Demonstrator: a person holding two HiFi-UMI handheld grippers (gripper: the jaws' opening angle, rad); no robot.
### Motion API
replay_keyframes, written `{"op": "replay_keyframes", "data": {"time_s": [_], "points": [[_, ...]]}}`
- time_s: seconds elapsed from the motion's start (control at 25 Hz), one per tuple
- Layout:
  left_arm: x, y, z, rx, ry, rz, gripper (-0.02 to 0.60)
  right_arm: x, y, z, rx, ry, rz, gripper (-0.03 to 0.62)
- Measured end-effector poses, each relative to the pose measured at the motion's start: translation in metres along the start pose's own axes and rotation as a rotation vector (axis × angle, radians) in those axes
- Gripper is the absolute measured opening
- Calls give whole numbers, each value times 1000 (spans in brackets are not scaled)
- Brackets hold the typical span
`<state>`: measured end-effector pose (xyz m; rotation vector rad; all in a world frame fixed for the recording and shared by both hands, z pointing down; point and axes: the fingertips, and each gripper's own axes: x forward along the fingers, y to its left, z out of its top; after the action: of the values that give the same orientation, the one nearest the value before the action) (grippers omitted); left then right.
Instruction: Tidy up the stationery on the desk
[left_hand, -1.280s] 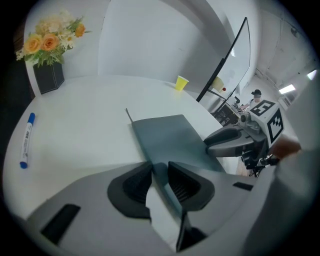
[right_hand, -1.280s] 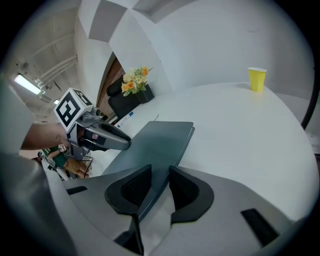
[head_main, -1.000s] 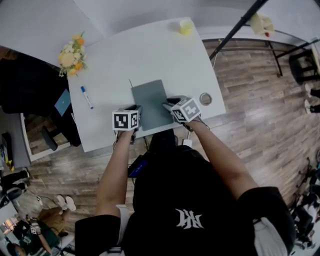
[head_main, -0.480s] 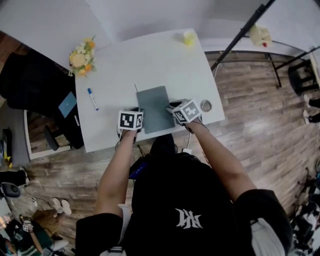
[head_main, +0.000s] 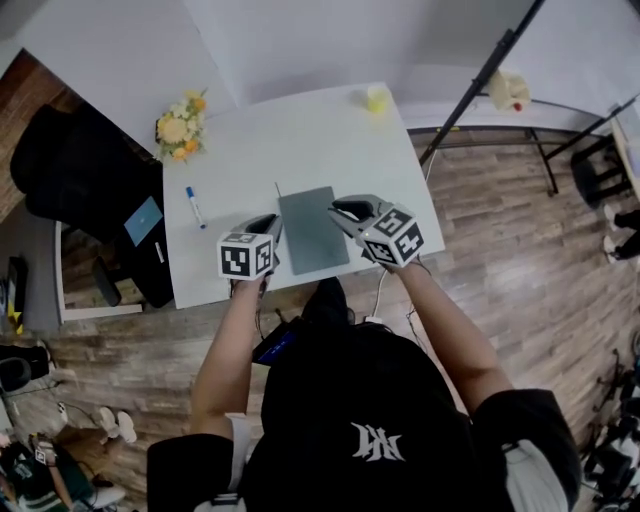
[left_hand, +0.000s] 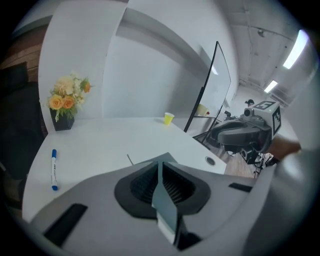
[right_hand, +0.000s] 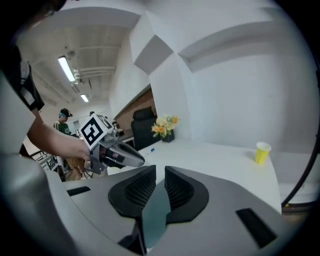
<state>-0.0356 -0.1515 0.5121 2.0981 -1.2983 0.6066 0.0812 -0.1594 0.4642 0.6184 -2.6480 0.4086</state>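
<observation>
A grey notebook (head_main: 313, 230) is held over the near edge of the white desk (head_main: 300, 140), between both grippers. My left gripper (head_main: 268, 232) is on its left edge and my right gripper (head_main: 340, 212) on its right edge. In the left gripper view the jaws (left_hand: 161, 167) have just been closing and clamp the thin grey cover (left_hand: 167, 207). The right gripper (right_hand: 160, 172) has also just been closing, with the notebook (right_hand: 154, 212) edge-on between its pads. A blue marker (head_main: 195, 207) lies on the desk to the left, and a thin pencil (head_main: 278, 190) lies just beyond the notebook.
A vase of yellow and orange flowers (head_main: 180, 125) stands at the far left corner, a yellow cup (head_main: 376, 97) at the far right edge. A cable hole (left_hand: 210, 160) sits near the right edge. A black chair (head_main: 70, 160) and a black stand pole (head_main: 480, 85) flank the desk.
Both grippers have closed on the notebook's side edges and risen off the desk with it. The marker, pencil, flowers and cup stay where they were.
</observation>
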Motion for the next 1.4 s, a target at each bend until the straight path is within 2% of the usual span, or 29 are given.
{"op": "replay_keyframes", "data": {"time_s": [0.2,0.36,0.56,0.76,1.04,1.24,1.4], "points": [[-46,-30,18,59,-112,-63,3,-27,42,54,-109,-204,35,61],[-82,-52,27,113,-221,-112,3,-36,63,78,-180,-323,1,63],[-112,-55,27,134,-304,-179,3,-32,84,98,-157,-418,47,66],[-133,-24,28,115,-346,-187,3,-6,87,107,-132,-405,62,75],[-160,72,32,70,-378,-173,2,81,103,126,-134,-303,103,91],[-177,137,34,145,-370,-214,3,161,117,132,-102,-203,103,106],[-183,192,31,156,-342,-238,3,215,125,129,-46,-109,90,117]]}}
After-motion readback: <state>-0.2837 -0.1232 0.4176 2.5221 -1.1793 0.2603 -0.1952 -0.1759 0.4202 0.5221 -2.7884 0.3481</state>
